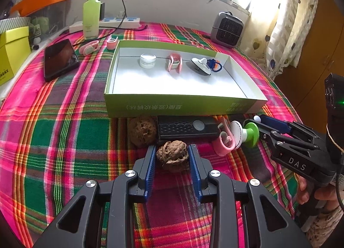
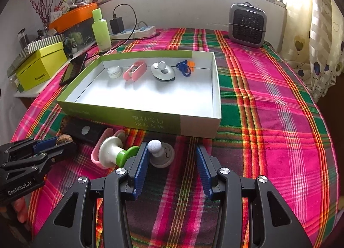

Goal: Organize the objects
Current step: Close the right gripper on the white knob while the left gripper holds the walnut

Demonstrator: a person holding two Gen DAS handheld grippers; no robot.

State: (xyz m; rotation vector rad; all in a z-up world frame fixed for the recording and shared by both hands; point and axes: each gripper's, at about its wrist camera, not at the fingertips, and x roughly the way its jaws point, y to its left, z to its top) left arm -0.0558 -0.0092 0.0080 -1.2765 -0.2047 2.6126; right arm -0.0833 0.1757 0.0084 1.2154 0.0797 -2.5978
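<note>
A wrinkled brown walnut (image 1: 172, 157) sits between the blue pads of my left gripper (image 1: 172, 158), which is shut on it just in front of a black perforated device (image 1: 185, 127); whether it is off the cloth I cannot tell. A second walnut (image 1: 142, 130) lies to its left. My right gripper (image 2: 172, 157) is open, and a grey knob with a white ball top (image 2: 158, 151) stands between its fingers, close to the left pad. Beside it lie a white-and-green plunger-shaped piece (image 2: 116, 151) and a pink clip (image 1: 224, 142). The green-sided box (image 2: 137, 119) holds several small items.
A plaid cloth (image 2: 268, 108) covers the table. A phone (image 1: 60, 58), a green bottle (image 1: 91, 13) and a power strip (image 1: 120, 22) lie at the back left, and a grey heater (image 2: 247, 24) at the back right. Yellow and orange boxes stand off the left edge.
</note>
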